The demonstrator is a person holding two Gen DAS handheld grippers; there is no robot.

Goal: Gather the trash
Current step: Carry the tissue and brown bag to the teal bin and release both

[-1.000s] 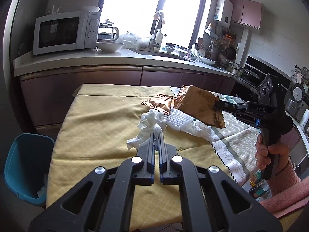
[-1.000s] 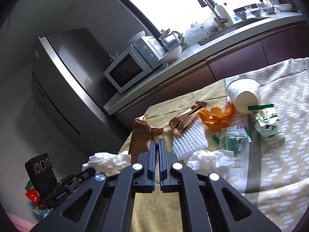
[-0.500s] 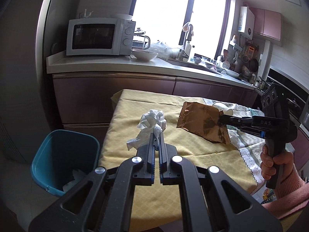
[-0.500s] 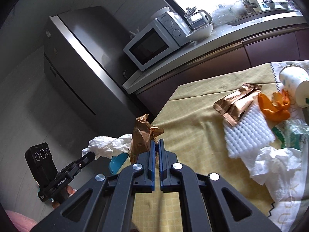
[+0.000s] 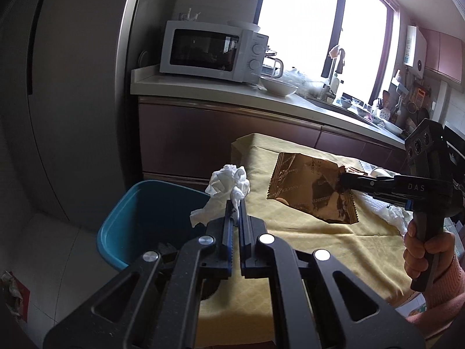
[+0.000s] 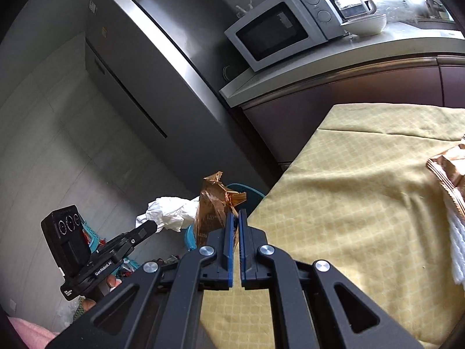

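My left gripper [image 5: 236, 203] is shut on a crumpled white tissue [image 5: 229, 181] and holds it over the near rim of a teal trash bin [image 5: 145, 212] on the floor beside the table. My right gripper [image 6: 236, 214] is shut on a shiny brown foil snack bag [image 6: 216, 206], held above the table's left edge. The bag [image 5: 312, 186] and right gripper [image 5: 345, 180] also show in the left wrist view. The tissue [image 6: 170, 213] and left gripper [image 6: 151, 226] show in the right wrist view, with the bin [image 6: 247, 190] behind the bag.
The table has a yellow cloth [image 6: 363, 203]. More copper wrappers [image 6: 450, 168] and a white foam net [image 6: 459, 250] lie at its right. A steel fridge [image 6: 151, 67] stands left of the bin. The counter [image 5: 232, 96] holds a microwave [image 5: 212, 51].
Both grippers have swung left with their loads, away from the table's middle. The tissue now hangs over the bin's rim and the foil bag is near the table's left edge.
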